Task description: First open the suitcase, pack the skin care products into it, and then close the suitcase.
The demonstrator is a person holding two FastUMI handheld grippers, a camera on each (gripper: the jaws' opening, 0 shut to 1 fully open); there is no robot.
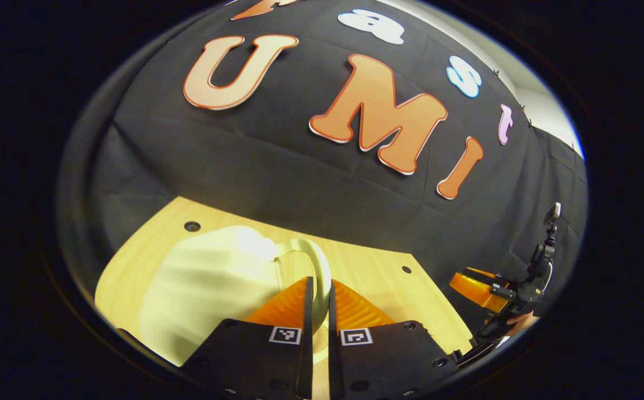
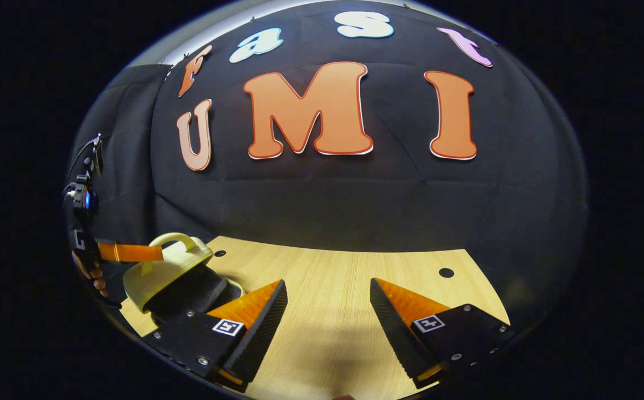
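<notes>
Left gripper view puts my left gripper (image 1: pixel 317 311) right at the pale cream suitcase (image 1: pixel 211 289), with both fingers pinched onto its arched handle (image 1: pixel 316 264); the handle strap runs down between them and I read almost no gap on either side. The suitcase sits toward the left edge of the wooden table (image 1: pixel 377 278), and its lid fills the space just ahead of my fingers, blurred a little.

From the right gripper view the same suitcase (image 2: pixel 166 266) appears at the table's left edge with the lid tipped up and a dark opening underneath, my left gripper (image 2: pixel 133 253) reaching in at the handle with a hand behind it. So I judge the opening step as underway, the lid partly raised and not yet laid back.

My right gripper (image 2: pixel 327 311) hangs over the bare middle of the table (image 2: pixel 344 266) with its fingers spread wide and nothing between them. Seen from the left gripper view it waits off by the table's right edge (image 1: pixel 494 294), well apart from the case.

I can't pick out any skin care products on the stretch of table I can see, so where they lie I cannot tell. As I judge it, finishing the lift, packing everything and shutting the lid are all left to do.
</notes>
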